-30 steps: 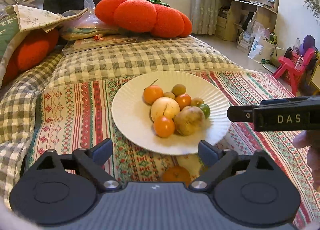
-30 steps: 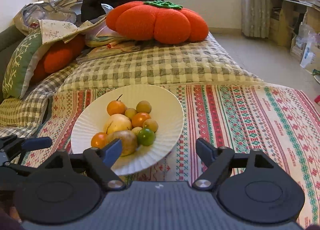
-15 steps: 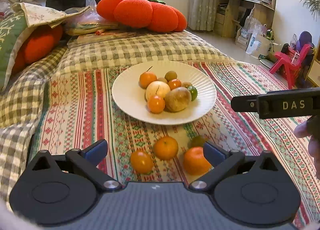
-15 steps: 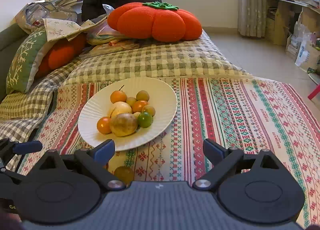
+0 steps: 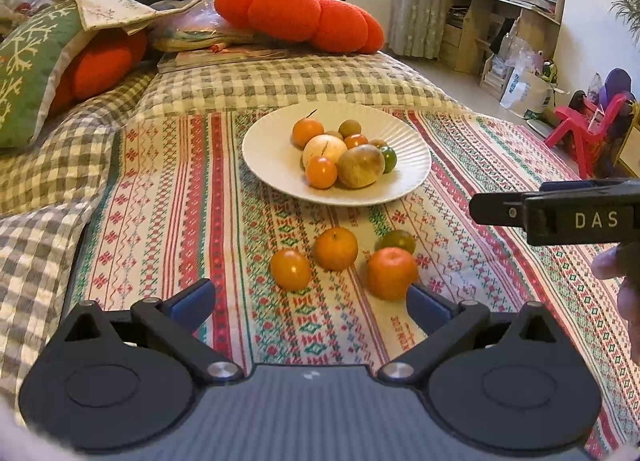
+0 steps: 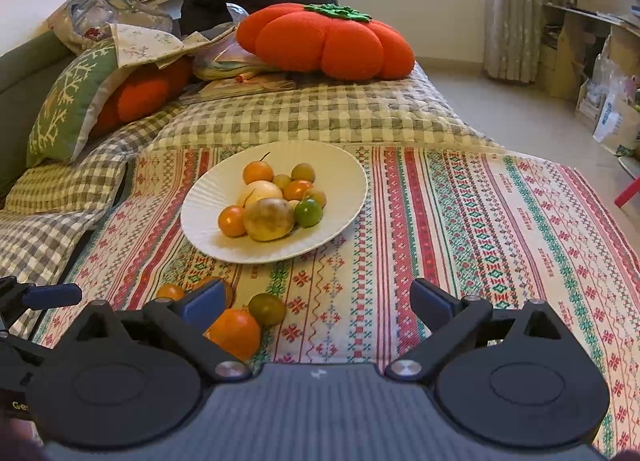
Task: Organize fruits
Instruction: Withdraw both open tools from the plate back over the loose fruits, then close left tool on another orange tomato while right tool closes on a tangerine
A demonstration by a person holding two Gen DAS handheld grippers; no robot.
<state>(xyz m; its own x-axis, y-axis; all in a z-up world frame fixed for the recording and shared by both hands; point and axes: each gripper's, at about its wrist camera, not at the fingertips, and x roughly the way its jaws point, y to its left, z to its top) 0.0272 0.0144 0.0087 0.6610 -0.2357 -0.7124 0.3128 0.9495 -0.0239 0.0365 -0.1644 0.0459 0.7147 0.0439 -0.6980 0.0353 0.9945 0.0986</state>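
Observation:
A white plate (image 5: 264, 157) on the striped cloth holds several fruits, among them a brown-yellow one (image 5: 360, 165) and a small green one (image 5: 389, 159). Several loose fruits lie in front of it: three orange ones (image 5: 291, 269) (image 5: 335, 248) (image 5: 391, 273) and a dark green one (image 5: 398, 241). My left gripper (image 5: 310, 303) is open and empty, just short of the loose fruits. My right gripper (image 6: 316, 297) is open and empty; the plate (image 6: 344, 177) is ahead to its left, with an orange fruit (image 6: 235, 332) and the dark green fruit (image 6: 267, 309) near its left finger.
The striped cloth (image 5: 168, 197) covers a bed with a checked quilt (image 5: 256, 81) behind. Orange pumpkin cushions (image 5: 296, 17) and a green pillow (image 5: 28, 69) lie at the back. Shelves and a red toy chair (image 5: 580, 129) stand at the right. The right gripper's side (image 5: 560, 215) shows at right.
Both grippers have drawn back from the plate toward me. The loose fruits in front of the plate have come into view. Both grippers stay open.

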